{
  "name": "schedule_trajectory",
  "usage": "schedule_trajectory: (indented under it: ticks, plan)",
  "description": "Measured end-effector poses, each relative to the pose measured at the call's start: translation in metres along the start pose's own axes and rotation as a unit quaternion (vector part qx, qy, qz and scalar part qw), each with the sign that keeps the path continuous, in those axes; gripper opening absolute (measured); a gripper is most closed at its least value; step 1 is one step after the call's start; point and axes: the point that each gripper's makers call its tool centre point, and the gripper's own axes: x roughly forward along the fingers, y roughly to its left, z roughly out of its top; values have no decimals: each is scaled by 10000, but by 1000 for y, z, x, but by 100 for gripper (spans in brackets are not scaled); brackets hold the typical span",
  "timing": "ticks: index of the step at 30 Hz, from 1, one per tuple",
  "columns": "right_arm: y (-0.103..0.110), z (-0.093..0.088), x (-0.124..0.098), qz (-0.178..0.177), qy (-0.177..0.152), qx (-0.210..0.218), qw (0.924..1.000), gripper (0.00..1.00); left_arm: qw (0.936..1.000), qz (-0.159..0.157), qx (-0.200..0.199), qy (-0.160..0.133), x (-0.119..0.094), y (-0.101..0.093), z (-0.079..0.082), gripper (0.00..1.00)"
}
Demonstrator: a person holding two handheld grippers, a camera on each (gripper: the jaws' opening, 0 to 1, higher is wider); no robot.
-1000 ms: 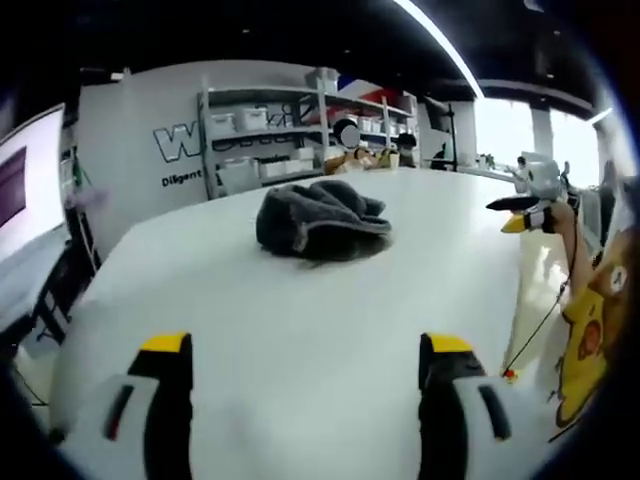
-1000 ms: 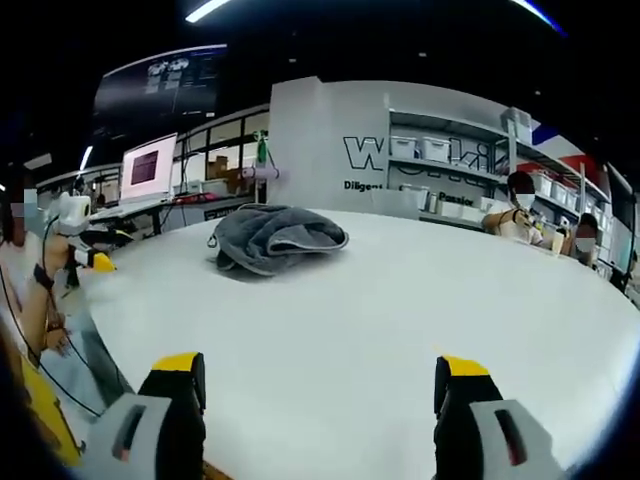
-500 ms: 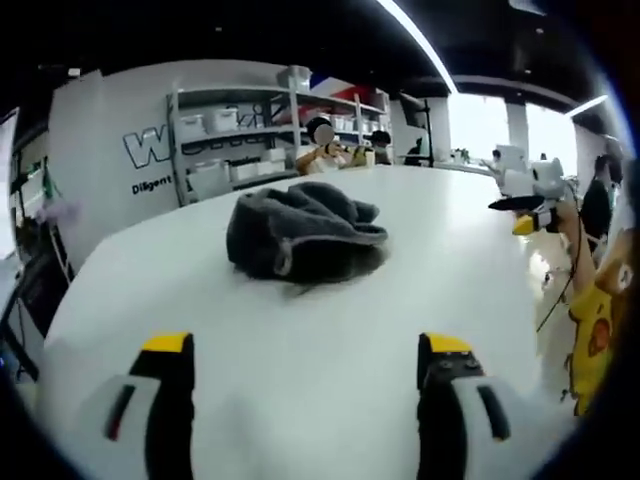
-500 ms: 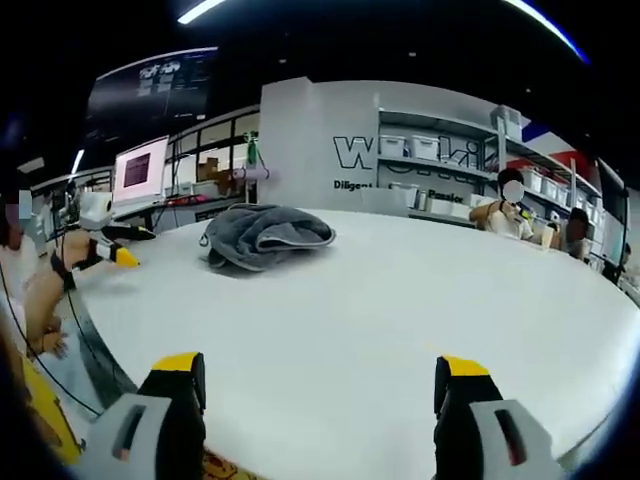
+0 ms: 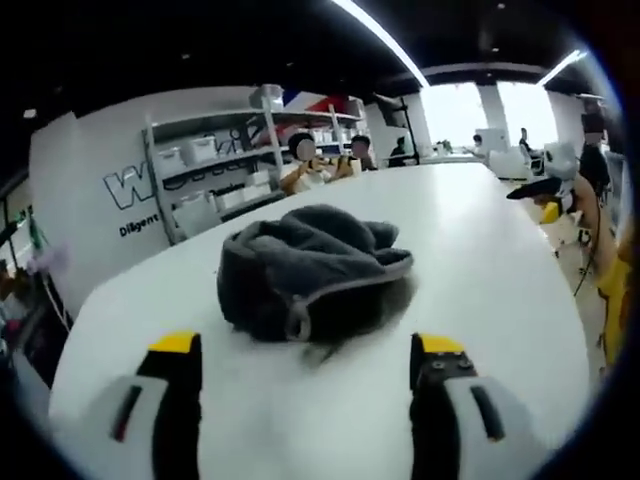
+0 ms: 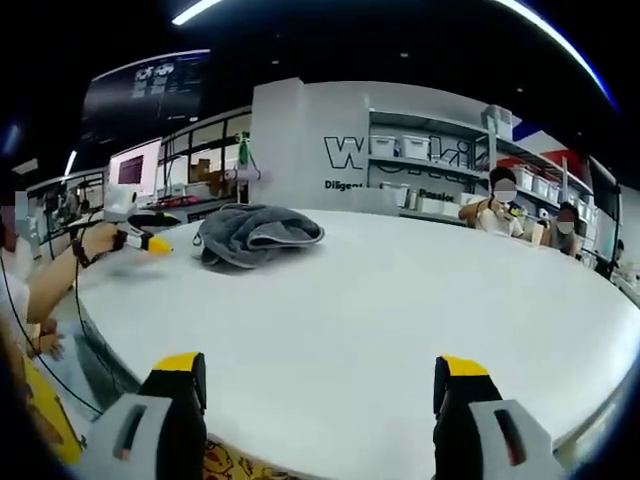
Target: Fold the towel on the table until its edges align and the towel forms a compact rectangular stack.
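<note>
The grey towel (image 5: 305,270) lies in a crumpled heap on the white desk (image 5: 480,260), its pale-trimmed hem curling along the near side. Nothing about it is folded yet — the edges are buried in the bunching, so the task looks to be at its very start.

In the left gripper view, the left tool (image 5: 305,375) hovers just short of the heap, jaws spread wide with bare desk between them and nothing held. In the right gripper view, the right tool (image 6: 320,395) is equally wide open and empty, well apart from the towel (image 6: 258,234), which sits far across the desk (image 6: 420,300). That view also catches the left tool (image 6: 145,238) near the towel's side, carried on a person's hand.

The main risk from here is a blind grab. With the corners hidden, closing on the nearest lump would likely take several layers at once, and lifting that would only drag the bundle rather than spread it flat. A one-sided pull by the left tool — while the right one is this far off — could slide the whole heap across the smooth desk. Misaligned edges later would probably trace back to picking a fold instead of a true corner now.
</note>
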Motion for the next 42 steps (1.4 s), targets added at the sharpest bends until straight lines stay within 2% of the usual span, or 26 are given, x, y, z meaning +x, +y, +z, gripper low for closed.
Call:
schedule_trajectory:
  ticks: [7,11,16,21,28,33,42]
  plan:
    - [-1,1,-6,-37,-46,22,10000,99,9999,-50,139,-55,28,1,11,85]
    - [-3,1,-9,-76,-68,39,9999,99,9997,-52,247,-37,39,-1,11,82]
    - [-5,0,-14,-126,-79,46,9999,98,9990,-55,427,99,49,-1,3,72]
    - [-5,-1,-16,-130,-82,44,9999,98,9990,-56,437,-80,50,-4,10,61]
    - [-4,-1,-18,-113,-90,35,9999,98,9969,-37,751,-253,50,-7,28,43]
    - [-4,-1,-20,-111,-118,37,9999,98,9931,-51,1125,-316,50,-13,45,29]
    - [-8,-1,-24,-124,-145,70,9998,98,9883,-246,1321,-725,57,-31,91,21]
